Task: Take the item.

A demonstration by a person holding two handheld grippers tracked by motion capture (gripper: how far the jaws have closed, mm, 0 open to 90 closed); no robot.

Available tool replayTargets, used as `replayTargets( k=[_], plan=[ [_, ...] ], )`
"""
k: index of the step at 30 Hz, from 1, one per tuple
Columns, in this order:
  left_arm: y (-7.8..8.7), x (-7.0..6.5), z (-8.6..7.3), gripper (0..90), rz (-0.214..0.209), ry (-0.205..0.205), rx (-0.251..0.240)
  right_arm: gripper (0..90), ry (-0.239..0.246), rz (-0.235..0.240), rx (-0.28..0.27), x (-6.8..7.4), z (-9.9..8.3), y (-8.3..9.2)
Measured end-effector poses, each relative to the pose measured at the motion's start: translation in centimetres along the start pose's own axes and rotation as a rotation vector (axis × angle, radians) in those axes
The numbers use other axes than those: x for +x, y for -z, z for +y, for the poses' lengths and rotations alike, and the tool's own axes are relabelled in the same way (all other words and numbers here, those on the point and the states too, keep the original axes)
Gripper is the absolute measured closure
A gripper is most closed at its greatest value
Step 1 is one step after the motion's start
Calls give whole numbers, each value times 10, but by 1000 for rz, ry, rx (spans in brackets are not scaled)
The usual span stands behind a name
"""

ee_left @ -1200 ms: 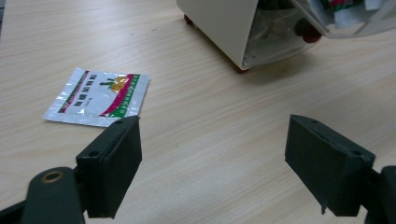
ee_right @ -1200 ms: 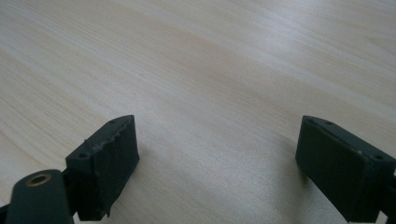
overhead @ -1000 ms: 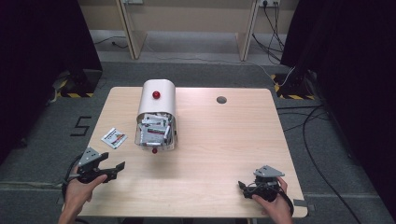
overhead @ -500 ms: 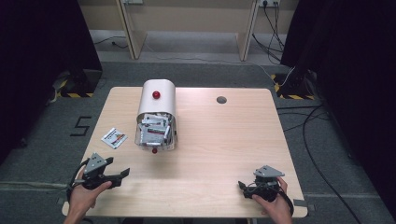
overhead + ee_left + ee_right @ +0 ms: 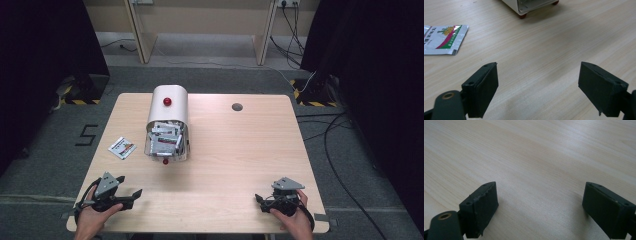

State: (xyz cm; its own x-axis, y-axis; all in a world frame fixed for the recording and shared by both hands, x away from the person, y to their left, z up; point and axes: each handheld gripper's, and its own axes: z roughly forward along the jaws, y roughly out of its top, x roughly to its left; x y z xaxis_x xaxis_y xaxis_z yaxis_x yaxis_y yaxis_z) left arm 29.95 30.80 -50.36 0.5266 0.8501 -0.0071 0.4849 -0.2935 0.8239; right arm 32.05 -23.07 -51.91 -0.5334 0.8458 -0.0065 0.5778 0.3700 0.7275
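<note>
— Which step is this, would you say?

— The very start of a pick, I judge. Both hands rest at the near edge of the counter (image 5: pixel 240 150), and nothing is held. The left tongs (image 5: pixel 131 196) stand wide, jaws far apart over bare wood in the left gripper view; the right tongs (image 5: pixel 261 200) are just as wide and just as empty.

— And the thing to fetch?

— Most likely the loose sachet (image 5: pixel 122 147), white with a green and red print. It lies flat on the counter, beyond the left tongs and a little to their left, apart from them. In the left gripper view the sachet (image 5: pixel 442 39) sits up and off to the left of the left jaw, not between the jaws.

— What lies beside it?

— The white box with a clear front (image 5: pixel 167 131), full of similar sachets, lying just to the sachet's right and not touching it.

— So the next move?

— The left tongs should travel forward and swing left until the jaws straddle one edge of the sachet, low against the wood, since a flat packet gives little to grip. The right tongs are well apart from it all.
</note>
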Motion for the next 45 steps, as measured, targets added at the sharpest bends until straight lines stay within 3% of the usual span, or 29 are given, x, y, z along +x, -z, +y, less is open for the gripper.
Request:
replayTargets(
  k=[15,27,38,45],
  plan=[
    [4,-10,-15,160,-2,-32,48,139,1,0,0,0,0,0],
    [10,-15,-25,158,2,-14,40,139,0,0,2,0,0,0],
    [19,-23,-37,158,33,-10,20,139,0,2,3,0,0,0],
    [25,-26,-46,157,59,-10,33,141,8,2,1,0,0,0]
  ],
)
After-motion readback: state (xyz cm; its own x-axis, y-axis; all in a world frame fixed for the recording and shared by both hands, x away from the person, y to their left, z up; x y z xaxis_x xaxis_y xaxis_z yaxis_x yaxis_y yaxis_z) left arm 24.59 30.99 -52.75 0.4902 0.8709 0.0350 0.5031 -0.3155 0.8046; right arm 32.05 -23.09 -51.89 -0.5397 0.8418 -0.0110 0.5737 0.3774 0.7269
